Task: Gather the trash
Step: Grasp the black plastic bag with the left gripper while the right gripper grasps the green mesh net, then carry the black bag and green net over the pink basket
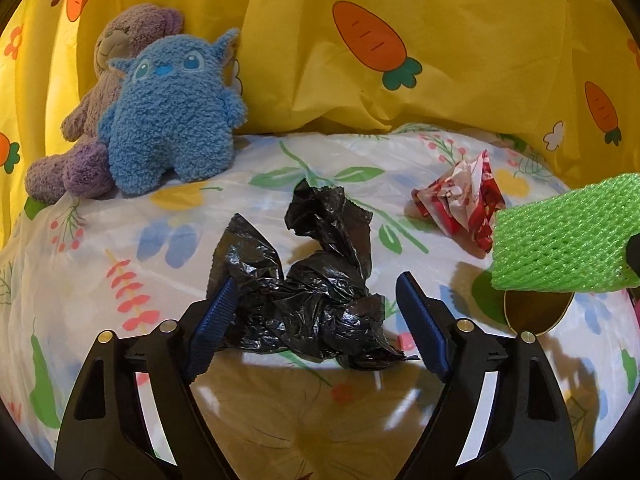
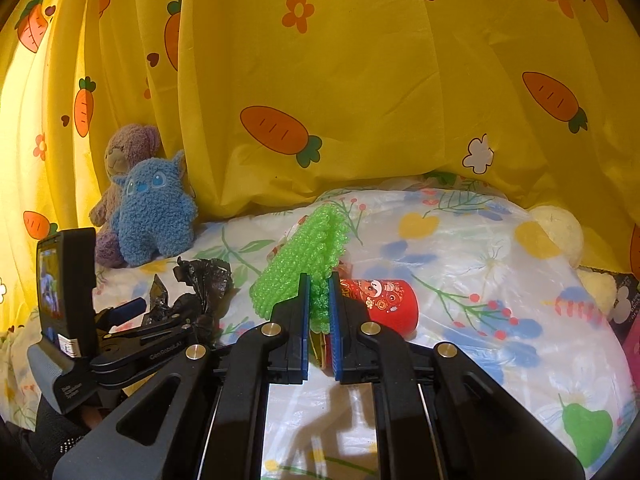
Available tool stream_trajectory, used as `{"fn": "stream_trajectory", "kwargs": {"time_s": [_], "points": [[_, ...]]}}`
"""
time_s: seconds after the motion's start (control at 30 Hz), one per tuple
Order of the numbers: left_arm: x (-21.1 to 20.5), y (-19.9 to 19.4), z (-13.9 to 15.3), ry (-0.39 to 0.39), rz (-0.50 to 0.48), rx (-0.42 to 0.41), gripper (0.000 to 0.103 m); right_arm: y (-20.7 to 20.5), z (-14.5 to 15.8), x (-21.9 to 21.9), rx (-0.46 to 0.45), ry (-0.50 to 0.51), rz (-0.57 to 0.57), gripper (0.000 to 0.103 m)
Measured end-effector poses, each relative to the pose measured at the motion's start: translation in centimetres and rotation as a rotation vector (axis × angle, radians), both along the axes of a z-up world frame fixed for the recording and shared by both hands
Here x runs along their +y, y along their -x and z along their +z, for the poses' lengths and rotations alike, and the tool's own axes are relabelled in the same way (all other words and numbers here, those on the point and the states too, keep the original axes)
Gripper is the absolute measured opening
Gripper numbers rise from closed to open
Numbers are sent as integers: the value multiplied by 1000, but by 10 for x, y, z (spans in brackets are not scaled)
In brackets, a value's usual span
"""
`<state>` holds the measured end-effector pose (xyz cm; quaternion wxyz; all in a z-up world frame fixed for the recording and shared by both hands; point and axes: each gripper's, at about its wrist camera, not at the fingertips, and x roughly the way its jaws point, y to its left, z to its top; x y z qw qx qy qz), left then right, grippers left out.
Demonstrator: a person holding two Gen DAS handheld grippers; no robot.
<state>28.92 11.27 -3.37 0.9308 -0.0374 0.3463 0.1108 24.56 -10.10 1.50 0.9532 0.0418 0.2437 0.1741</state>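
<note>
The right gripper [image 2: 319, 300] pinched green foam netting [image 2: 304, 256]; only the left view showed the left gripper [image 1: 316, 308] open around a crumpled black plastic bag [image 1: 320, 280].

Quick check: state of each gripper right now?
Left gripper: open, fingers on either side of the crumpled black plastic bag, not pressing it.
Right gripper: shut on the green foam net.

Left wrist view is peering steeply down, close over the black bag [image 1: 316, 280]; right wrist view is looking flatter from alongside, both sharing the plush toys [image 2: 154, 216] and curtain [image 2: 360, 80].
</note>
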Motion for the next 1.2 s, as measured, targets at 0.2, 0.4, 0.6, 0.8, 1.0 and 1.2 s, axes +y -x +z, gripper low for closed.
{"fn": "stream_trajectory", "kwargs": {"time_s": [0.2, 0.4, 0.6, 0.8, 1.0, 1.2], "points": [[-2, -14, -12, 12, -39, 95, 54, 3, 1, -4, -4, -1, -3, 9], [1, -12, -12, 48, -52, 79, 39, 10, 4, -9, -7, -5, 0, 9], [6, 3, -6, 73, -30, 30, 29, 20, 15, -15, -33, -19, 12, 9], [6, 35, 15, 110, -16, -55, 28, 32, 27, -25, -62, -43, 11, 9], [-11, 76, 41, 118, -44, -168, 28, 55, 34, -37, -84, -58, 15, 9], [-41, 113, 55, 91, -69, -245, 28, 84, 28, -55, -91, -58, -3, 9]]}}
